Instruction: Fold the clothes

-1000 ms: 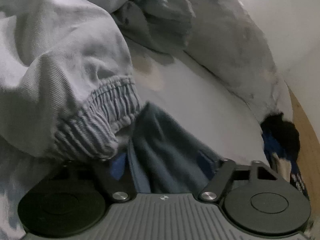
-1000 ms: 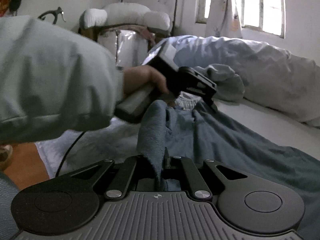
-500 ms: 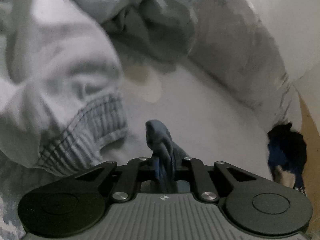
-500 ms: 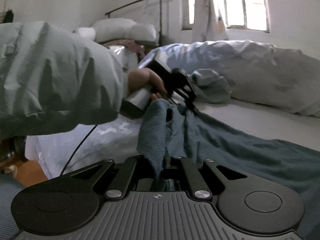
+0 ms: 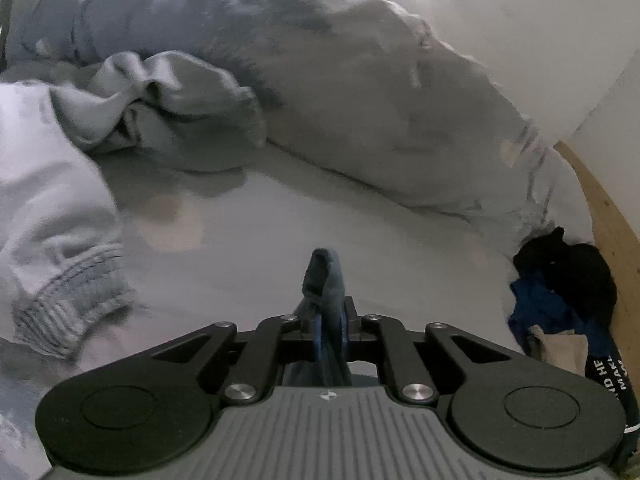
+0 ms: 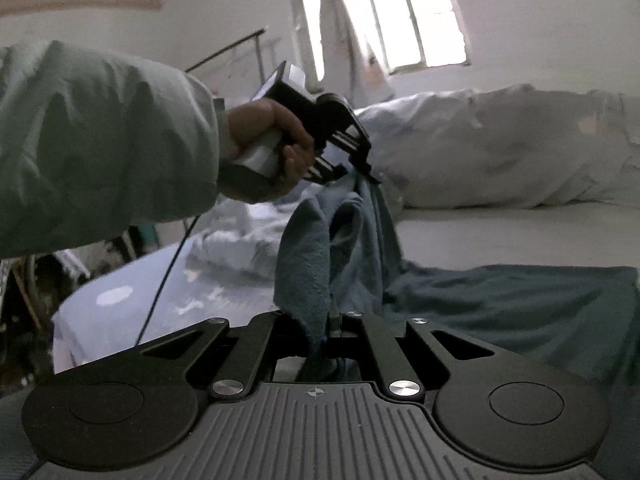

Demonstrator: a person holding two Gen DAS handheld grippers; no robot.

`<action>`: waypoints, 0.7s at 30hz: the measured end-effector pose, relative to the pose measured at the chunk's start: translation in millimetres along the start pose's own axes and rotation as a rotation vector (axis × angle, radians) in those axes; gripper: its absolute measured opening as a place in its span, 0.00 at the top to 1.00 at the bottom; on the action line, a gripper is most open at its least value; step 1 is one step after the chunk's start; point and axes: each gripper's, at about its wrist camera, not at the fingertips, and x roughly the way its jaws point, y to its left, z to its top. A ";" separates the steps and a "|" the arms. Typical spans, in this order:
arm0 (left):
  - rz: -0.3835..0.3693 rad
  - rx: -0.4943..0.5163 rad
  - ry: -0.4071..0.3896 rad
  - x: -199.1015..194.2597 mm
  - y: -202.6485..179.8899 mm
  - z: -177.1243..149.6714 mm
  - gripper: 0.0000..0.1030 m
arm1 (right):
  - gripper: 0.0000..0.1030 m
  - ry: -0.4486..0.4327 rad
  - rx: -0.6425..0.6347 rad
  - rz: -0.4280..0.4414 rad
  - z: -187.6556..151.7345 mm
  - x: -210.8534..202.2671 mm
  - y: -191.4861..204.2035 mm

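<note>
Both grippers are clamped on the same blue-grey cloth (image 6: 500,304). Closest to the right wrist camera, the right gripper (image 6: 325,330) has its jaws together on a bunched edge of the fabric, which rises in a thick fold just above the fingers. Further back, the left gripper (image 6: 366,170) is held up above the bed by the person's left hand (image 6: 276,136), a pale green sleeve (image 6: 100,148) covering the arm; its jaws pinch another part of the cloth, which hangs down from them. Between the two grips the fabric sags, and the rest of it trails off to the right, lying spread over the white bed sheet (image 6: 520,228).

From the left wrist camera, the left gripper (image 5: 325,326) shows a small tuft of the cloth (image 5: 324,280) sticking up between its closed jaws. Beyond it lies a rumpled duvet (image 5: 380,100) along the wall, a crumpled grey garment (image 5: 176,112) in front of it, and a dark pile of clothes (image 5: 568,280) by the wooden bed edge (image 5: 608,208). A bright window (image 6: 404,12) lights the far wall.
</note>
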 end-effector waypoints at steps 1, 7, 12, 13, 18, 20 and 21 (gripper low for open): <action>0.002 0.000 0.000 3.8 -9.4 2.0 0.89 | 0.95 -0.010 0.009 -0.007 0.4 -5.9 -4.1; -0.011 0.045 0.019 23.9 -68.2 -8.5 0.89 | 0.95 -0.063 0.130 -0.067 -6.7 -38.4 -37.1; -0.022 0.073 0.061 45.6 -115.3 -35.1 0.90 | 0.95 -0.077 0.241 -0.156 -23.7 -60.2 -65.1; -0.015 0.078 0.072 52.0 -122.6 -41.2 0.90 | 0.95 -0.080 0.264 -0.174 -27.1 -64.5 -70.7; 0.010 0.104 0.111 76.3 -155.8 -69.9 0.91 | 0.95 -0.082 0.316 -0.238 -40.9 -83.3 -89.1; 0.023 0.130 0.122 81.2 -170.7 -79.0 0.91 | 0.95 -0.079 0.334 -0.251 -45.5 -88.8 -95.4; 0.025 0.143 0.126 83.8 -177.9 -82.1 0.91 | 0.96 -0.077 0.347 -0.258 -48.0 -91.3 -98.8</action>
